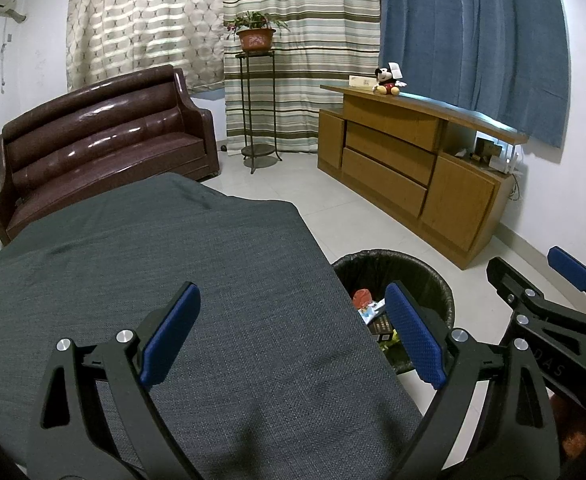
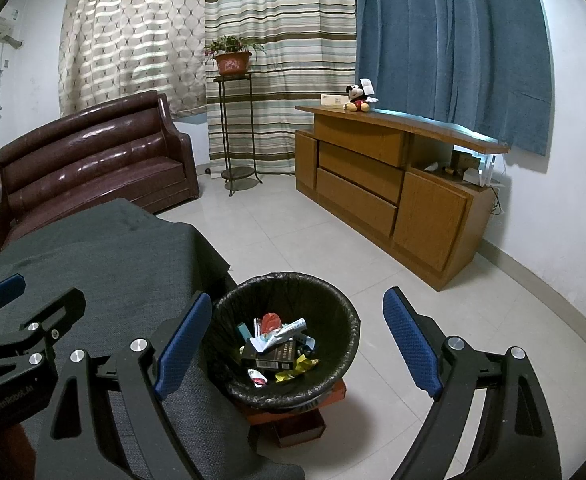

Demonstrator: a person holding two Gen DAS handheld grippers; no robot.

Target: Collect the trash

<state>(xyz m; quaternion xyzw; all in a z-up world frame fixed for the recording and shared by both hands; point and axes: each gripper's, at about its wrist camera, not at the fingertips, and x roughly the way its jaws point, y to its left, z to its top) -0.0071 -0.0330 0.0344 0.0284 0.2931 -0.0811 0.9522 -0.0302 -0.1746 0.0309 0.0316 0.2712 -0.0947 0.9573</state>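
Note:
A round bin with a black liner point(image 2: 333, 300) stands on the floor by the table's right edge. It holds several pieces of trash point(image 2: 277, 344): wrappers, a dark box, crumpled yellow paper. The bin point(image 1: 425, 272) is partly hidden behind the table in the left wrist view. My left gripper point(image 1: 293, 332) is open and empty above the grey cloth-covered table point(image 1: 173, 272). My right gripper point(image 2: 297, 340) is open and empty, above the bin. Each gripper shows at the edge of the other's view: the right one point(image 1: 533, 276) and the left one point(image 2: 33, 292).
The bin rests on a reddish box point(image 2: 301, 424). A brown leather sofa point(image 1: 101, 140) stands behind the table. A plant stand point(image 1: 257, 108) with a potted plant is by the curtains. A wooden cabinet point(image 1: 405, 160) with a Mickey toy point(image 1: 389, 80) lines the right wall.

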